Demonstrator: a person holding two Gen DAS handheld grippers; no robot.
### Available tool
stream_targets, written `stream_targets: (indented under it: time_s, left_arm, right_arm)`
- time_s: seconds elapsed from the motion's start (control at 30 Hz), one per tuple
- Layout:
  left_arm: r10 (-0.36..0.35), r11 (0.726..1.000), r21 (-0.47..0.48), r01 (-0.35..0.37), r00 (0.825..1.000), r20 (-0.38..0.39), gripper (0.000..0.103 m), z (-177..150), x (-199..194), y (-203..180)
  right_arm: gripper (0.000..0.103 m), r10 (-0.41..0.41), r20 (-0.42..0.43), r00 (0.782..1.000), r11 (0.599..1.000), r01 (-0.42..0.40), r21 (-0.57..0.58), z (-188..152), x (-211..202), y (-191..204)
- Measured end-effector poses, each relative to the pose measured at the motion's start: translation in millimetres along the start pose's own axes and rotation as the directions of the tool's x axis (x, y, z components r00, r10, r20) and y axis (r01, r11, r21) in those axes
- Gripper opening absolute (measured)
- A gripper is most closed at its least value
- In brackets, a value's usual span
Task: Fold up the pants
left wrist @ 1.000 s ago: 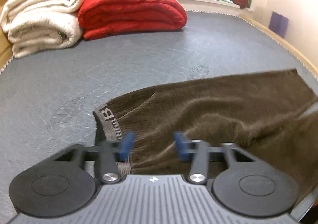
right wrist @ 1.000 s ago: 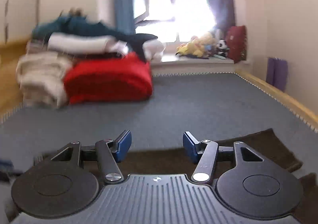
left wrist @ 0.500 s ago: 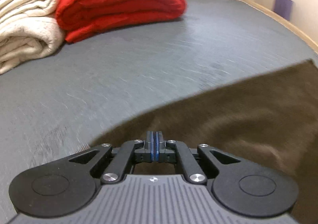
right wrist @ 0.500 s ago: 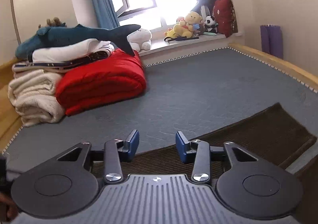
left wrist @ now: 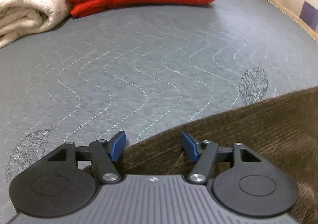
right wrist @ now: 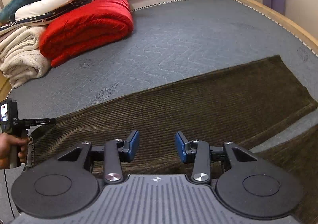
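right now your left gripper [left wrist: 153, 147] has its jaws opening, with the edge of the brown corduroy pants [right wrist: 198, 102] lying under the gap and neither pad pressing it. your right gripper [right wrist: 157, 149] holds its jaws parted and released above the same pants, which lie flat on the grey quilted bed [right wrist: 188, 35], stretching ahead and to both sides. beyond the jaws, well apart, sits a folded red blanket [right wrist: 87, 25].
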State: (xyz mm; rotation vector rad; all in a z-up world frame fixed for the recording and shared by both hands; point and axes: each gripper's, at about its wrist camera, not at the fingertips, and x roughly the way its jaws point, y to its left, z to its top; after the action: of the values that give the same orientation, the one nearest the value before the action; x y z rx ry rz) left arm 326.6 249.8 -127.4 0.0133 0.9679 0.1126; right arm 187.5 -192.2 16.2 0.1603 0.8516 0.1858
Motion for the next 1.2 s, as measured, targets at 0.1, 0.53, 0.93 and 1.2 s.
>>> stream_targets:
  time_s: [0.1, 0.53, 0.93, 1.2]
  left_arm:
    - [0.003, 0.999, 0.050, -0.003, 1.000, 0.004, 0.069, -1, 4, -4]
    - [-0.058, 0.980, 0.194, 0.053, 0.998, 0.022, 0.003, -1, -63, -22]
    - [-0.226, 0.877, 0.449, 0.168, 0.971, 0.078, 0.002, -163, -271, -63]
    - [-0.229, 0.936, 0.264, 0.233, 0.972, -0.049, 0.011, -191, -260, -52]
  right_arm:
    - [0.042, 0.007, -0.010, 1.000, 1.000, -0.007, -0.019, -2, 3, 9]
    - [0.042, -0.014, -0.013, 1.000, 0.999, 0.014, -0.031, 4, 15, 22]
    - [0.040, -0.094, 0.077, 0.993, 0.982, 0.080, 0.168, -13, -32, -21]
    - [0.026, -0.145, 0.153, 0.977, 0.952, 0.096, 0.291, -26, -68, -73]
